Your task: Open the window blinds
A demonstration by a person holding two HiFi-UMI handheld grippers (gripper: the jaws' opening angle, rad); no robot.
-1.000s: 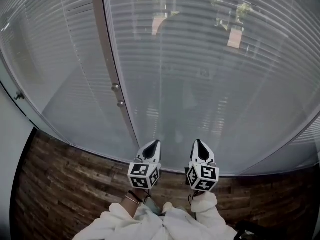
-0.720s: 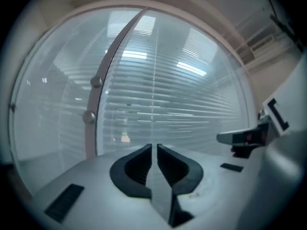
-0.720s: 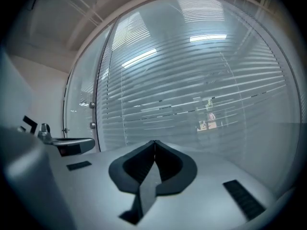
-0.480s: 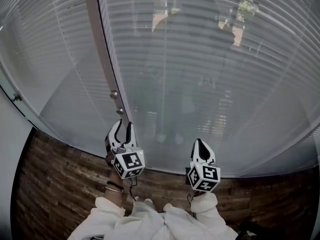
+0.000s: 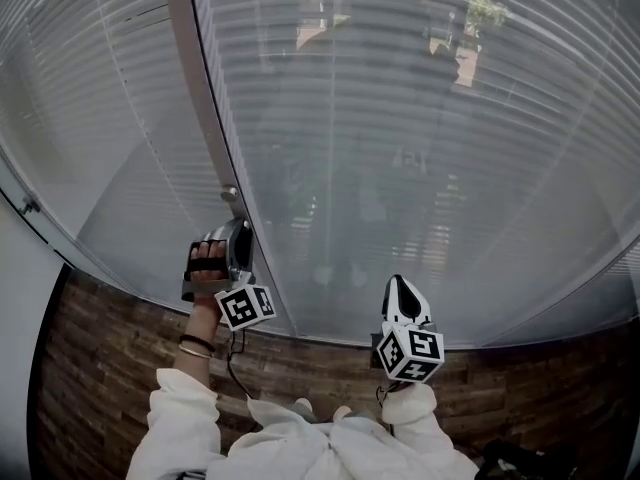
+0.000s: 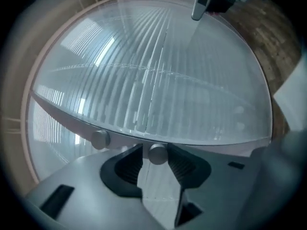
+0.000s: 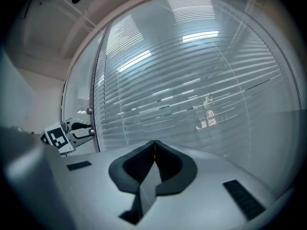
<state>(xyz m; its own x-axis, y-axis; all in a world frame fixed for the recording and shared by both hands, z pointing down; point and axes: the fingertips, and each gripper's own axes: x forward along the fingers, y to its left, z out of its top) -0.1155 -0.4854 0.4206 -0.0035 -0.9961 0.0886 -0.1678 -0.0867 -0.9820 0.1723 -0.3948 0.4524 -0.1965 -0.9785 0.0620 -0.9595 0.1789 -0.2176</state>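
Closed horizontal blinds (image 5: 400, 118) hang behind the glass, split by a grey upright frame bar (image 5: 195, 98). Two small round knobs sit on that bar. In the left gripper view one knob (image 6: 157, 154) lies between the jaws of my left gripper (image 6: 154, 150) and the other knob (image 6: 100, 139) is just to its left. The left gripper (image 5: 239, 230) is rolled on its side against the bar. Its jaws have just been opening, with a gap beside the knob. My right gripper (image 5: 399, 286) points at the glass, shut and empty (image 7: 154, 143).
A dark wooden floor (image 5: 110, 358) runs below the window. A pale wall (image 5: 15, 298) stands at the left edge. The upper knob (image 5: 230, 194) shows just above the left gripper. The person's white sleeves (image 5: 300, 438) fill the bottom of the head view.
My left gripper moved left and up from beside the right one to the frame bar, rolled onto its side and opened its jaws round a knob. The right gripper stayed put.
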